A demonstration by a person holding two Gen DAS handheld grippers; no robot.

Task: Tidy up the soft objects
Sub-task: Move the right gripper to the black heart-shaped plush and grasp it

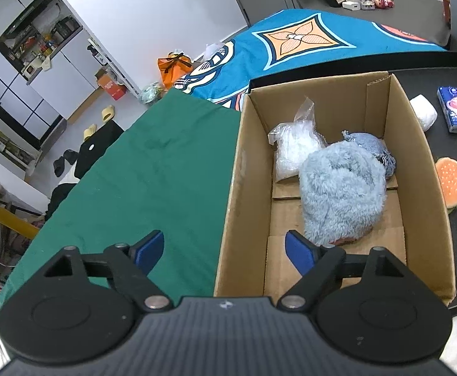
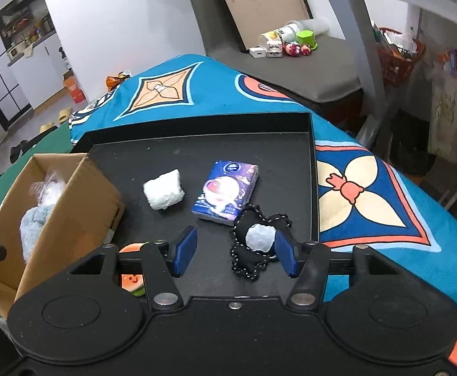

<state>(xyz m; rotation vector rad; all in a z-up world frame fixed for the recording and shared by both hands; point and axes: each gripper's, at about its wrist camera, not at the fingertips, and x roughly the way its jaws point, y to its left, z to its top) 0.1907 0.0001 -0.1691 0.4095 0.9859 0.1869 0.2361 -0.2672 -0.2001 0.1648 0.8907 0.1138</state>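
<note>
Cardboard walls frame the catch so far: inside the open box (image 1: 338, 169) we see a fluffy grey-blue plush (image 1: 342, 191), a knitted blue-grey piece (image 1: 375, 148) tucked just behind it, and a clear plastic bag of white stuffing (image 1: 294, 150) against the far corner. Our left claw (image 1: 225, 252) hangs over the box's near left wall with its blue pads spread wide, one outside above the green cloth (image 1: 153, 172), the other inside, just beside the plush; nothing is between them.

Beside the box lies a black tray (image 2: 291, 125) on a patterned teal blanket (image 2: 369, 188). On it we see a white wrapped bundle (image 2: 164, 192), a tissue pack (image 2: 225, 192) with a pink-and-purple print, a small orange burger plush (image 2: 131, 279) near the box wall, and a black pouch with a pale patch (image 2: 259, 241), ringed by what looks like a beaded cord. Our right claw (image 2: 234, 250) hovers with its pads apart and empty; its right pad sits at the pouch's edge, though we cannot tell whether it touches.
</note>
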